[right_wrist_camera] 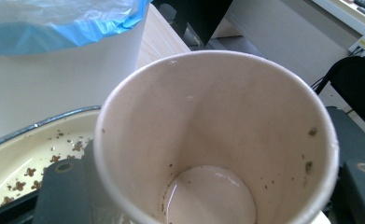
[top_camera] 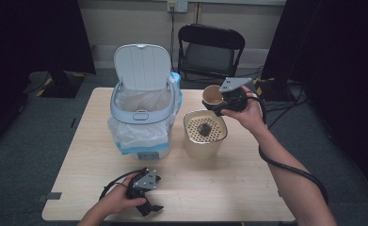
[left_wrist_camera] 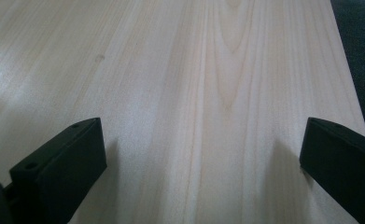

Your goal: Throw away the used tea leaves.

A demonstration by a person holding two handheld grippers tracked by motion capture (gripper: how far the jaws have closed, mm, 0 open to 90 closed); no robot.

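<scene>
I have the paper cup (right_wrist_camera: 213,140) clamped between the right gripper's (top_camera: 221,101) jaws, tipped on its side in the upper right of the high view, just above the strainer bucket (top_camera: 204,141) at the centre. In the right gripper view the cup looks nearly empty: a thin film of liquid at the bottom and a few dark specks stuck to its wall. The tea dregs (top_camera: 203,128) sit in a clump on the strainer's perforated plate, so I judge the pouring as good as done. What is left, as I read it, is to drop the cup into the waste bin (top_camera: 141,117), which stands with its lid up and its bag open at centre left. My left gripper (top_camera: 154,200) rests on the table (left_wrist_camera: 208,70) at lower left, its jaws spread wide with nothing between them.
</scene>
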